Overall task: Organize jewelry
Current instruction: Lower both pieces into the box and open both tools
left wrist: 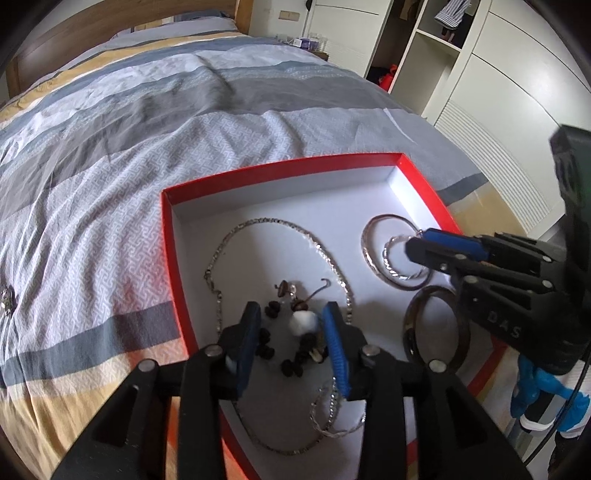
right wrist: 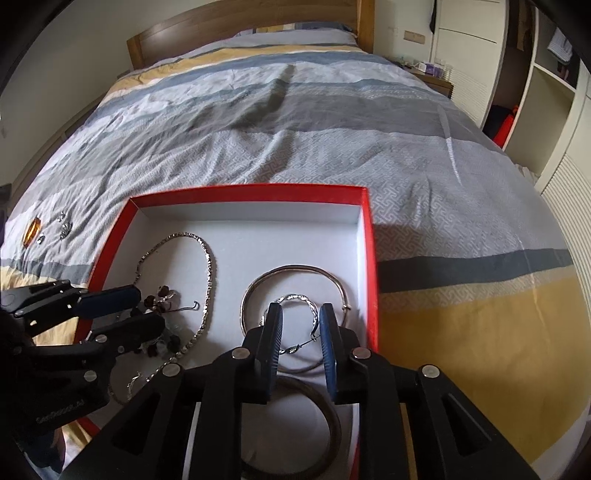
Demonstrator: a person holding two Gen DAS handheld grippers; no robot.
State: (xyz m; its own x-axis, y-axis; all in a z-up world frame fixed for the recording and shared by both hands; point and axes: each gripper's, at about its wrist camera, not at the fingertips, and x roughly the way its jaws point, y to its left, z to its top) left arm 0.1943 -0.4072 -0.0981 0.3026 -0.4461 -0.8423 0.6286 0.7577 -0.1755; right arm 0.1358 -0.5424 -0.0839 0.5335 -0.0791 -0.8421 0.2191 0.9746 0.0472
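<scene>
A red box (left wrist: pixel 168 236) (right wrist: pixel 370 258) with a white floor lies on the bed. In it are a silver chain necklace (left wrist: pixel 258 223) (right wrist: pixel 207 258), a dark beaded piece with a white bead (left wrist: pixel 303 321), a silver bangle (left wrist: pixel 367 254) (right wrist: pixel 295 268), a twisted silver hoop (left wrist: pixel 388 264) (right wrist: pixel 299 298) and a dark bangle (left wrist: pixel 413 314) (right wrist: pixel 332 417). My left gripper (left wrist: pixel 291 314) (right wrist: pixel 146 308) is open above the beaded piece. My right gripper (right wrist: pixel 300 314) (left wrist: pixel 419 240) is open over the twisted hoop.
More jewelry lies on the striped duvet left of the box: an amber piece (right wrist: pixel 32 230), silver pieces (right wrist: pixel 64 225) and a small dark piece (left wrist: pixel 6 297). A wooden headboard (right wrist: pixel 236 29) is at the far end. White wardrobes (left wrist: pixel 509 92) stand to the right.
</scene>
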